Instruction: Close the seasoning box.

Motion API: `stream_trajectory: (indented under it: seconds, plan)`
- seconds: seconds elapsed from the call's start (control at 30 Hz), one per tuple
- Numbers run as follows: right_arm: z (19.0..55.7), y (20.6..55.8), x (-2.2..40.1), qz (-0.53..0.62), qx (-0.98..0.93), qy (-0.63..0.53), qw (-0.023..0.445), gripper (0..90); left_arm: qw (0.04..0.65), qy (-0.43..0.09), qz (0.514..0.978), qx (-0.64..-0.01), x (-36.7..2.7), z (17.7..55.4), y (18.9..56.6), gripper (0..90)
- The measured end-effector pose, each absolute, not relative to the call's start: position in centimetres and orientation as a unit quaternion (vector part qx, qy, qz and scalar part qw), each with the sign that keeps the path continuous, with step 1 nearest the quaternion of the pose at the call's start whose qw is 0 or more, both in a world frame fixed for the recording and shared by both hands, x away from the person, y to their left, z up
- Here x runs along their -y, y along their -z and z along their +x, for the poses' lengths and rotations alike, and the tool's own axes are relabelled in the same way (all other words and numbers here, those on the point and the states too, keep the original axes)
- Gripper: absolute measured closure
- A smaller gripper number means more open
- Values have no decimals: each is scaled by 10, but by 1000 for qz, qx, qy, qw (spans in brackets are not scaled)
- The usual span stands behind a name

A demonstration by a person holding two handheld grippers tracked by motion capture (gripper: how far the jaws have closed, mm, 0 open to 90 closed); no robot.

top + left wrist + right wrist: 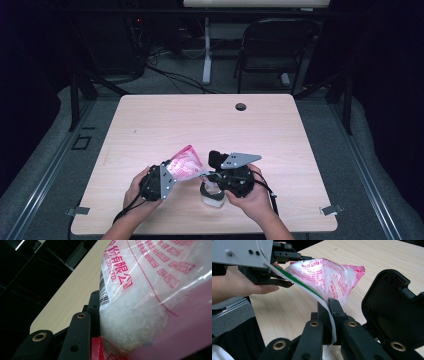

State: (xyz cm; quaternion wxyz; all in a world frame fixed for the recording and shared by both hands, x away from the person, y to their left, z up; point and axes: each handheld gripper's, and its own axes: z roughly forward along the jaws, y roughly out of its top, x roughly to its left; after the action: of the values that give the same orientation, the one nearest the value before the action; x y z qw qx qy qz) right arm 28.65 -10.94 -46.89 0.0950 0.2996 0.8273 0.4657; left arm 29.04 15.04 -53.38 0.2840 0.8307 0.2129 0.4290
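A pink-and-white printed plastic bag [186, 165] [150, 302] [332, 277] of white crystals hangs tilted above the table's front. My left gripper [171, 170] [298, 271] is shut on the bag's left end, one jaw above it and one below. A thin white strip with a green edge [297, 282] runs from the left gripper's side down along the bag. My right gripper [206, 176] [328, 303] is shut on that strip, close against the bag's lower corner. A small clear container [212, 196] stands under the right gripper, with a black hinged lid [216, 158] [392, 307] standing open beside the jaws.
The wooden table [210, 125] has a cable hole [241, 106] near its far edge. A folding chair [275, 45] and cables stand on the floor beyond the table. A person's hands hold both grippers at the front edge.
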Motion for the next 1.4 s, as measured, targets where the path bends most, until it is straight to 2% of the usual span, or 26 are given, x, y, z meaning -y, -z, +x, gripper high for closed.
stream_trajectory:
  seconds: [1.4]
  plan:
    - [281, 475, 115, 306, -823, -468, 94, 898, 263, -480, 816, -188, -144, 284, 529, 688]
